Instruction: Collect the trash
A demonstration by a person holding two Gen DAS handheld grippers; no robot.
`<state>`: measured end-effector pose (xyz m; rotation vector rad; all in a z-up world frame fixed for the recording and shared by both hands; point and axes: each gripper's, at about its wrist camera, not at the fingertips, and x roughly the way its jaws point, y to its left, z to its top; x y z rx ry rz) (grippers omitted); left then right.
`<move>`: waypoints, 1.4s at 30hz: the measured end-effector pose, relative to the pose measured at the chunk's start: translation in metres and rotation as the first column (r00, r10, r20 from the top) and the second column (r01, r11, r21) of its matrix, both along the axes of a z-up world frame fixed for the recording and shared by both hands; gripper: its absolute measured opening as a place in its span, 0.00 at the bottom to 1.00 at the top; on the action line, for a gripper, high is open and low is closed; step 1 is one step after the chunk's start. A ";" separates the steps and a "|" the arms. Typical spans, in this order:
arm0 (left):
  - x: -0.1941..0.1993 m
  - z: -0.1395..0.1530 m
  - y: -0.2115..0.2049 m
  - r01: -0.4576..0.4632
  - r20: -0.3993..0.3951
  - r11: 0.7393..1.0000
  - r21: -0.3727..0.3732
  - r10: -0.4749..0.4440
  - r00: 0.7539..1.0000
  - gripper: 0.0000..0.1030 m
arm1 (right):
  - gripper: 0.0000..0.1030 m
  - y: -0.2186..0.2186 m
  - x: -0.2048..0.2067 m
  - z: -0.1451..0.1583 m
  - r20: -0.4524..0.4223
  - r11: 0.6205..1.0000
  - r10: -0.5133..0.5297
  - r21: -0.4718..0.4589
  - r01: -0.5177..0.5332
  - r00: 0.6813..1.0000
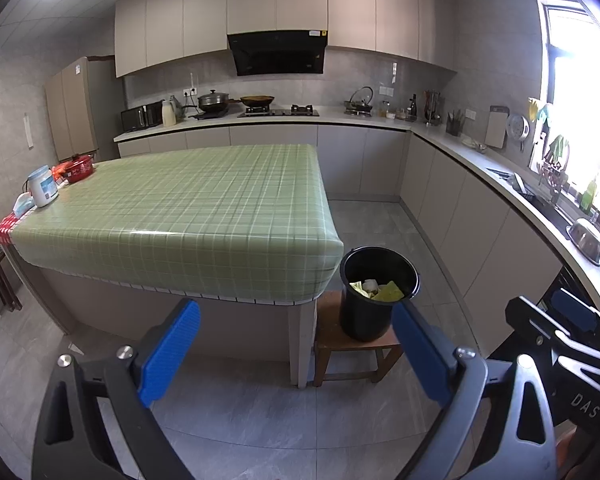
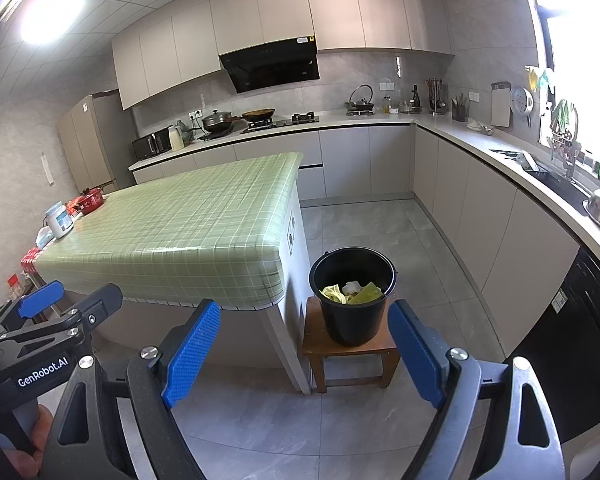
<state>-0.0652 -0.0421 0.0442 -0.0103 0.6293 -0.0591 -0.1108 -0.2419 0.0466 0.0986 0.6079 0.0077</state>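
A black bucket (image 1: 374, 292) holding yellow and white trash (image 1: 378, 289) stands on a small wooden stool (image 1: 356, 354) by the corner of the green-checked table (image 1: 188, 208). My left gripper (image 1: 296, 352) is open and empty, held back from the table at about its height. My right gripper (image 2: 304, 352) is open and empty too, facing the bucket (image 2: 354, 296) and its trash (image 2: 352, 293) on the stool (image 2: 350, 354). The right gripper shows at the right edge of the left wrist view (image 1: 556, 320). The left gripper shows at the left edge of the right wrist view (image 2: 48, 304).
On the table's far left stand a white jar (image 1: 43, 186), a red pot (image 1: 77, 169) and a tissue pack (image 1: 23, 204). Grey cabinets and a counter (image 1: 480, 208) with a sink run along the right. Grey tiled floor (image 1: 284, 420) lies below the grippers.
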 end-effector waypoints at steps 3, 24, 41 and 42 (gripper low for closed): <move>0.001 0.000 0.000 0.004 -0.002 1.000 0.000 -0.004 1.000 0.95 | 0.85 0.000 -0.001 0.000 0.000 1.000 -0.001 0.003 0.001 1.000; 0.005 -0.003 0.002 0.016 -0.016 1.000 -0.003 -0.017 1.000 0.95 | 0.85 0.004 0.005 -0.002 -0.010 1.000 0.000 0.009 0.000 1.000; 0.008 -0.004 0.000 0.092 0.016 0.994 -0.057 -0.092 0.996 0.95 | 0.85 0.000 0.007 -0.008 -0.025 1.000 -0.023 0.009 0.023 0.999; 0.008 -0.003 -0.002 0.096 0.018 0.994 -0.055 -0.095 0.995 0.95 | 0.85 -0.001 0.007 -0.008 -0.025 1.000 -0.025 0.010 0.025 0.999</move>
